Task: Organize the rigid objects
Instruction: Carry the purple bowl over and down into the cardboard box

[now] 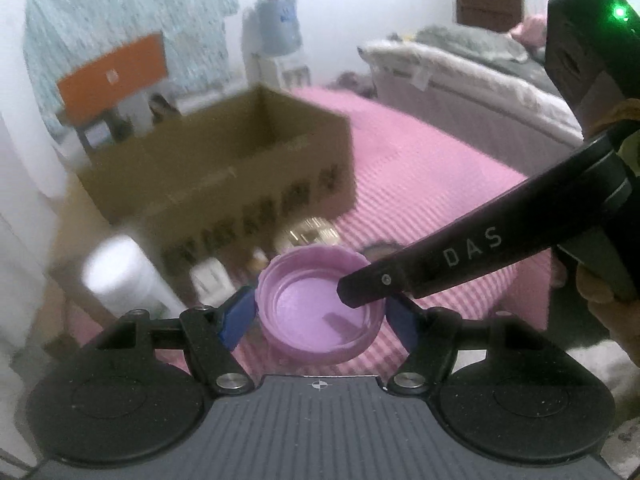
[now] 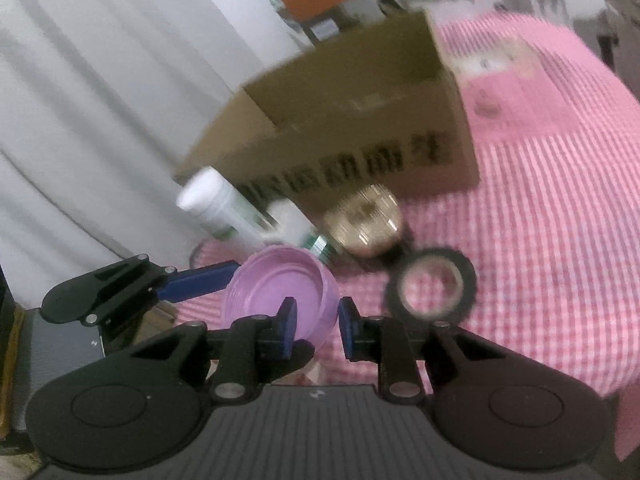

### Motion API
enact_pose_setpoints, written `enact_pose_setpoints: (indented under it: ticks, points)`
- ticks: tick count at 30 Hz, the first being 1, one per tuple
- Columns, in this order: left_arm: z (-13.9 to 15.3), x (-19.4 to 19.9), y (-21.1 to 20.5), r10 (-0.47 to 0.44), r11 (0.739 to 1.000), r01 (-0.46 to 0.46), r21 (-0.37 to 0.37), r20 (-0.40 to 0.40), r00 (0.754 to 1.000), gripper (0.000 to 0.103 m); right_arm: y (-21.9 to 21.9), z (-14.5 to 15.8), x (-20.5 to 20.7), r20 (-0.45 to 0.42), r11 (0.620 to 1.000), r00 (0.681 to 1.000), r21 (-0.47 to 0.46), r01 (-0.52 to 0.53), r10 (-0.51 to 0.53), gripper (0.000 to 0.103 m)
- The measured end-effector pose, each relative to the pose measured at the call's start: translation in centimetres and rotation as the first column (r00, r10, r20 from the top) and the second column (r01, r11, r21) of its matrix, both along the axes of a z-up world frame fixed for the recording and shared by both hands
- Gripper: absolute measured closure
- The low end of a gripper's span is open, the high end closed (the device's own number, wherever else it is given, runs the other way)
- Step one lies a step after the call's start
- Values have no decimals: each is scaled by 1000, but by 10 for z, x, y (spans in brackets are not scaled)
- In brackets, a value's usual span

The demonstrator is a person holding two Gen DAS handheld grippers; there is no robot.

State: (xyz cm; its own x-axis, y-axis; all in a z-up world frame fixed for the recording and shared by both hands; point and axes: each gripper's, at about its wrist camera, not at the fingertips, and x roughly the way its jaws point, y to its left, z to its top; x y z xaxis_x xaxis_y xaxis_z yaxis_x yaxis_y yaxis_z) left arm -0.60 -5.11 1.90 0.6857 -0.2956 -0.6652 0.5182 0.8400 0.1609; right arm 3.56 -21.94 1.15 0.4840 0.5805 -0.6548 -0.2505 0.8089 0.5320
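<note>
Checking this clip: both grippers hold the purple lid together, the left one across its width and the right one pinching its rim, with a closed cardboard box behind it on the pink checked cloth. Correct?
One error: the cardboard box is open at the top, not closed; the right wrist view shows its inside. The rest stands: the left gripper spans the purple lid, the right gripper pinches its rim, over the pink checked cloth.

Soft, even indoor light; sharp up close, smeared with motion blur farther off.

Both views bulge and darken at the rounded corners. The cardboard box and its printed lettering are streaked, as are the white bottle and the black tape roll. The purple lid stays fairly crisp, with a small soft shadow inside it. A green indicator light flares brightly. Far walls wash out pale.
</note>
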Motion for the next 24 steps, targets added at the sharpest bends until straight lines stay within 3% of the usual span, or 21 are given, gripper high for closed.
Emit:
enact_pose_setpoints:
  ticks: [7, 11, 18, 24]
  points:
    - [50, 16, 18, 35, 999, -39, 20, 160, 986, 31, 22, 59, 29, 142, 997, 987, 2, -81, 79, 78]
    - [71, 49, 29, 64, 997, -69, 25, 167, 984, 31, 37, 84, 66, 170, 991, 976, -7, -137, 136, 78]
    - [70, 138, 55, 122, 992, -122, -11, -28, 992, 31, 73, 82, 162, 58, 975, 973, -33, -220, 221, 78]
    - [38, 201, 68, 163, 986, -166, 7, -220, 962, 31, 100, 45, 233, -130, 958, 951, -33, -285, 279, 78]
